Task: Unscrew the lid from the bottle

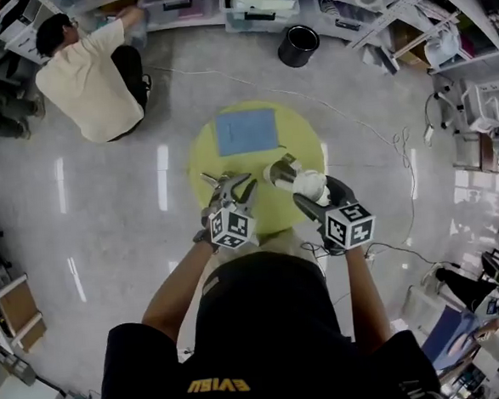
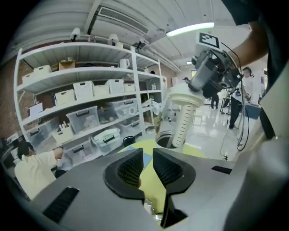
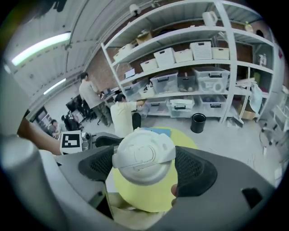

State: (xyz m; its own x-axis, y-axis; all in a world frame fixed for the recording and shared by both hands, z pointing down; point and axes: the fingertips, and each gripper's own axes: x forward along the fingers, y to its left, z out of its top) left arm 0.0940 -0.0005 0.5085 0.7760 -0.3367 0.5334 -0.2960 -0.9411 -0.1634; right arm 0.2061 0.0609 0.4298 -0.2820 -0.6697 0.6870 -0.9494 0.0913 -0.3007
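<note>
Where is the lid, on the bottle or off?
Off: the right gripper holds the lid raised, and the bottle mouth shows open.

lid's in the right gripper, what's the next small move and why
Probably raise the lid straight up. The right gripper is clamped on it, but its long strainer tube hangs with the tip right at the mouth of the bottle. The left gripper, nearly closed with nothing between its jaws, isn't steadying the bottle, so a sideways pull might tip it.
</note>
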